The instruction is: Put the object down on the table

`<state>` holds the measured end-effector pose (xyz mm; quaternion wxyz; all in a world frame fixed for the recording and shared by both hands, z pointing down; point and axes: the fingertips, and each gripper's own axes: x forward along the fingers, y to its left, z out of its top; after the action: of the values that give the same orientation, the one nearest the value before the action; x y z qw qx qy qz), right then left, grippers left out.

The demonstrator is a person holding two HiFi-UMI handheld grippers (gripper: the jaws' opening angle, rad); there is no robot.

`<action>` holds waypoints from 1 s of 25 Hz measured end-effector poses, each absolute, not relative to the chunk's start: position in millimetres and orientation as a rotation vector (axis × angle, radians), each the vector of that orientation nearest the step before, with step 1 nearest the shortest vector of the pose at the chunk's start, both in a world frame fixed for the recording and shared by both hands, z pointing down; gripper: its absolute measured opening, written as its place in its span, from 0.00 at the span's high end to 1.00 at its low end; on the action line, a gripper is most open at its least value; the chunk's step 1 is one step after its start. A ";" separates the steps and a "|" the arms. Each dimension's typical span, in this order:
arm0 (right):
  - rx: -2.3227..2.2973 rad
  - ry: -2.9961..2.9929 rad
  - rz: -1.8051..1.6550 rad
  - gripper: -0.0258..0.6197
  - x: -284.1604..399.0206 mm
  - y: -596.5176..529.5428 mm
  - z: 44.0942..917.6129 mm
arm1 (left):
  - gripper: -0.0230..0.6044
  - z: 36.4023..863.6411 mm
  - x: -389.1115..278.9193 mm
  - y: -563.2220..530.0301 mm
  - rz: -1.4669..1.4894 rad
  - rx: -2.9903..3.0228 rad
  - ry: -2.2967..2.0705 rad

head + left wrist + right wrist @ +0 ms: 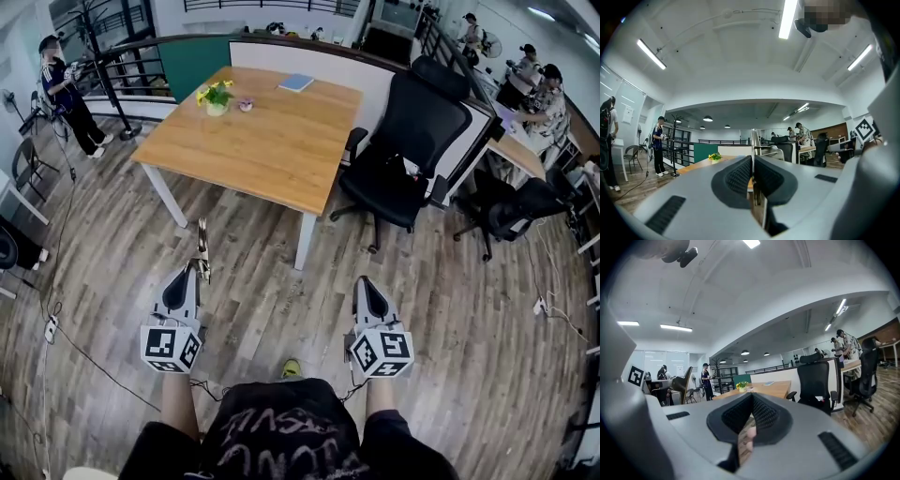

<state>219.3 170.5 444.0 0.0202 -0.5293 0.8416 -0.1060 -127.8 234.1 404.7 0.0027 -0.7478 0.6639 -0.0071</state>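
My left gripper (pixel 199 268) is shut on a thin flat brownish object (pixel 202 246) that sticks out past its tips toward the table. In the left gripper view (pixel 752 161) the object (pixel 753 139) shows edge-on as a narrow upright strip between the pads. From the right gripper view it appears as a tan pointed shape (pixel 687 379) at the left. My right gripper (pixel 367 282) is level beside the left one, jaws together (pixel 752 398), with nothing in them. Both are over the wood floor, short of the wooden table (pixel 281 155).
On the table's far end stand a small potted plant (pixel 217 97), a small pink item (pixel 246 105) and a blue book (pixel 296 82). A black office chair (pixel 408 141) is at the table's right. A person (pixel 67 94) stands far left. Cables (pixel 56 309) trail on the floor.
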 end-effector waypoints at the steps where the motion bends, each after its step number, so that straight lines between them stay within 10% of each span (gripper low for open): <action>1: -1.636 2.614 -0.325 0.95 219.3 159.8 443.4 | 0.94 404.2 -127.2 224.2 -0.018 -2.341 2.088; 25: -1.621 2.624 -0.326 0.95 198.4 8.0 456.3 | 0.94 392.6 -146.8 58.6 -0.047 -2.297 2.023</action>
<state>198.4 8.0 456.3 0.0203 -0.5226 0.8459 -0.1050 -146.8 58.6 392.6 0.0399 -0.7497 0.6603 -0.0155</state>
